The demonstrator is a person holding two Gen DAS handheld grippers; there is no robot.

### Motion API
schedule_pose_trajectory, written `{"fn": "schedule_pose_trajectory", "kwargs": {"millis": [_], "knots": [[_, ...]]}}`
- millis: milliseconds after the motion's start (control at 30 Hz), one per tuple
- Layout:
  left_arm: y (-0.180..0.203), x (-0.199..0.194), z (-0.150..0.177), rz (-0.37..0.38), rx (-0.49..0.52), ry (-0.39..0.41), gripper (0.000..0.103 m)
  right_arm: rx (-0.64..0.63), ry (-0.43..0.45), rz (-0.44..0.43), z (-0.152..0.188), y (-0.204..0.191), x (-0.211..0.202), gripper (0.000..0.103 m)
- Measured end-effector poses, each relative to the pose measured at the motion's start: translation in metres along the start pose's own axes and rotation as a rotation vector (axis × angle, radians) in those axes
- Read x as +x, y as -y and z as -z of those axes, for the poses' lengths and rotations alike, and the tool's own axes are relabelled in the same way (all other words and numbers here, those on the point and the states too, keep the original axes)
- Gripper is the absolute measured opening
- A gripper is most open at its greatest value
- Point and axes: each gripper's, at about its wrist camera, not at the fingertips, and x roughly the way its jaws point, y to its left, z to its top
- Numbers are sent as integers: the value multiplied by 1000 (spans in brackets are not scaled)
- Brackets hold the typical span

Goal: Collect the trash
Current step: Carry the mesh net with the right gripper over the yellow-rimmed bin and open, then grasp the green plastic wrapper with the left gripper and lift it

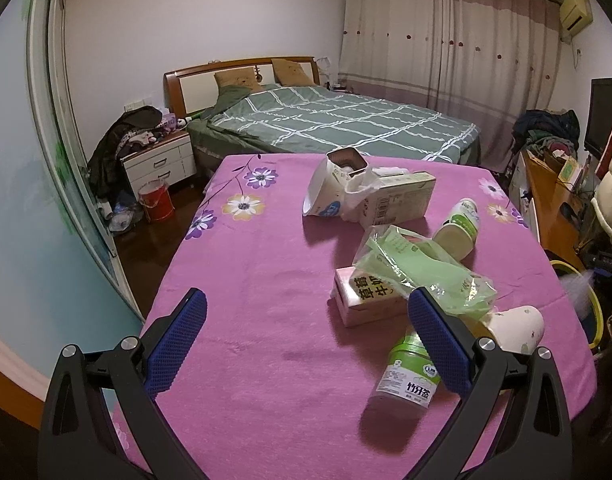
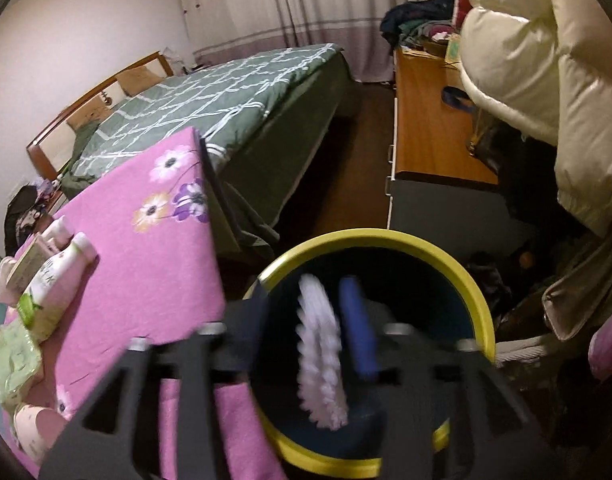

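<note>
Over the yellow-rimmed bin, off the table's right edge, the right gripper is clenched on a white ruffled paper piece; view blurred. Left gripper hovers released, jaws wide apart, above the near part of the pink floral tablecloth. Trash lies toward the table's right side: green-labelled jar on its side at the near right, pink carton under a green plastic wrapper, white cup tipped over, small bottle, and a box with a pouch toward the far edge.
</note>
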Motion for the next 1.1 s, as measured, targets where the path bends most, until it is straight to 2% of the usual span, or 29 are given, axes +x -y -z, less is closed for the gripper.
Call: {"fn": "schedule_pose_trajectory", "kwargs": {"millis": [133, 433, 667, 967, 1067, 1100], "knots": [[2, -1, 0, 3, 3, -3, 99, 0, 16, 17, -2, -3, -6, 53], [9, 4, 6, 23, 17, -26, 99, -74, 98, -56, 4, -35, -52, 58], [33, 22, 7, 131, 49, -82, 99, -131, 120, -103, 13, -57, -76, 60], [66, 50, -4, 212, 61, -133, 99, -135, 93, -114, 19, -59, -68, 61], [76, 59, -7, 227, 66, -147, 97, -131, 85, -118, 19, -59, -63, 61], [78, 63, -9, 234, 62, -157, 94, -130, 83, -121, 20, -58, -62, 61]]}}
